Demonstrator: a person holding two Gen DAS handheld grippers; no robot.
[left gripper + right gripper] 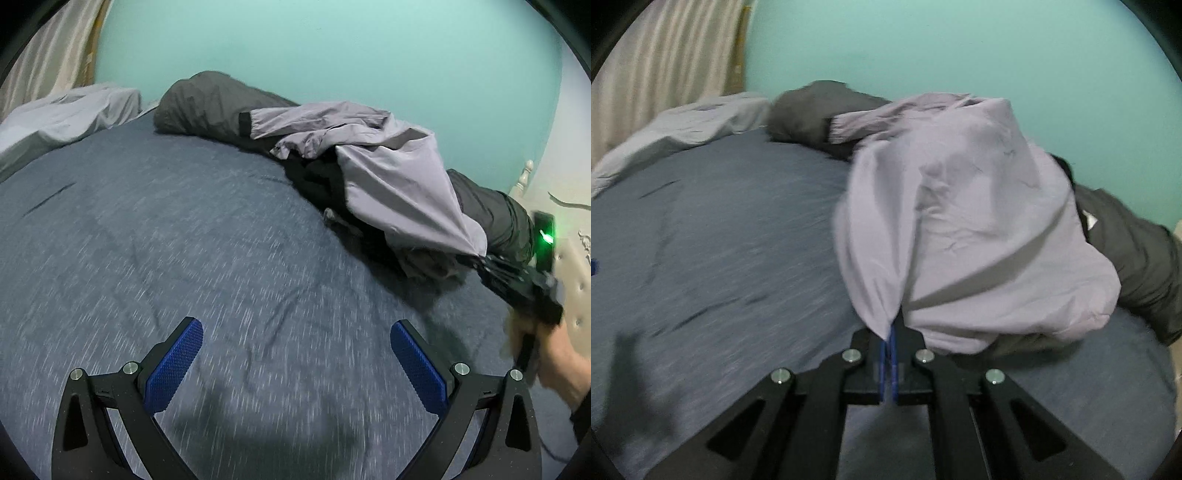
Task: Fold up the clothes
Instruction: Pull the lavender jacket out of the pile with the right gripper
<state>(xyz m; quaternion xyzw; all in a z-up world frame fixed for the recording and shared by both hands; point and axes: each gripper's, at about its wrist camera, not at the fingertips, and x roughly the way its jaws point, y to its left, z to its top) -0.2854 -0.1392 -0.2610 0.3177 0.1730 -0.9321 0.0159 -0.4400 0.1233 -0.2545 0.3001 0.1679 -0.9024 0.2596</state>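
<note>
Lilac garment (979, 229) pinched at corner in closed right gripper (889, 332), draped back over dark clothes pile (207, 107) far-right on bed (184, 240); left gripper (295, 354) wide open, empty, well left of it.

- No legible text, label, brand, number or sign appears in either wrist view.
- A small white mark on the dark garment (1123, 236), at the right, is too blurred to read.
</note>
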